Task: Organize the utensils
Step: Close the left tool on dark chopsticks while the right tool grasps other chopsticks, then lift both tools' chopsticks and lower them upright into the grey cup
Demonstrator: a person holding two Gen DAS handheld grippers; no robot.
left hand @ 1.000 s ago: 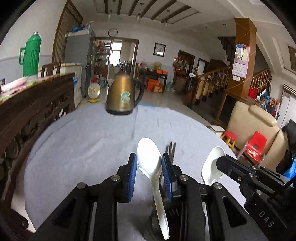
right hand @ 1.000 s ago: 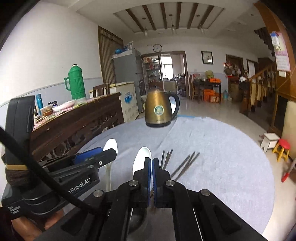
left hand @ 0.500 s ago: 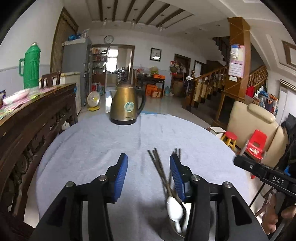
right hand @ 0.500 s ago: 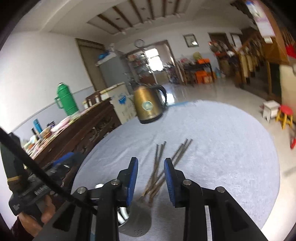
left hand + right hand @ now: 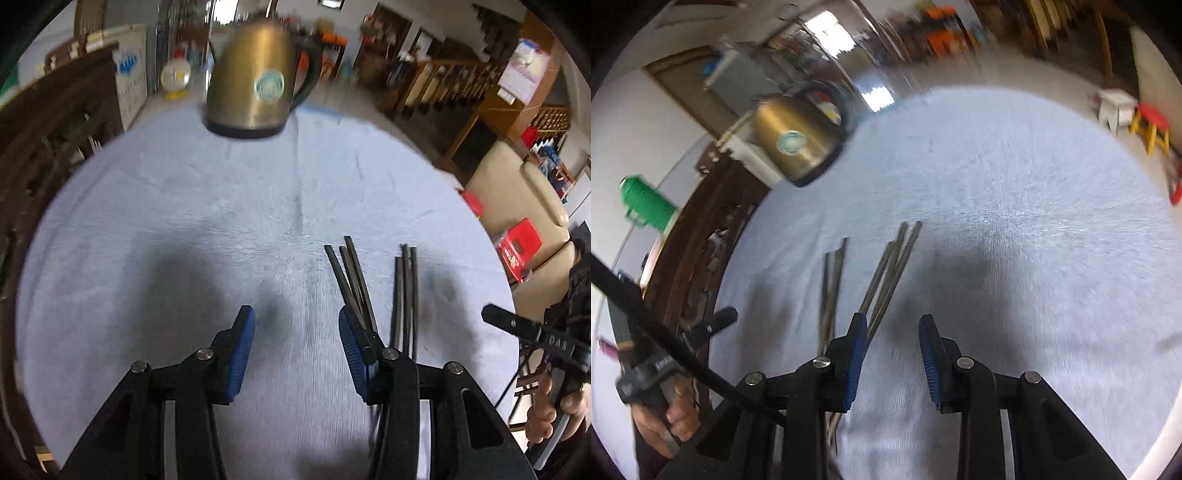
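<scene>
Lying flat on the round tabletop under a pale blue-grey woven cloth: slim dark square-section chopsticks, fanned in two loose bunches, matte and straight; showing again from the right wrist camera as blurred grey rods. Hovering just above the cloth: left tool, black plastic arms with ribbed blue pads spread wide apart, gripping nothing, right pad overlapping the nearer bunch; right tool, same build, pads likewise parted and empty, chopsticks just left of it. Standing at the far edge: brushed brass-coloured metal kettle with black handle and base. Surrounding: carved dark wooden sideboard, green thermos flask, red plastic stool, wooden stair railing.
</scene>
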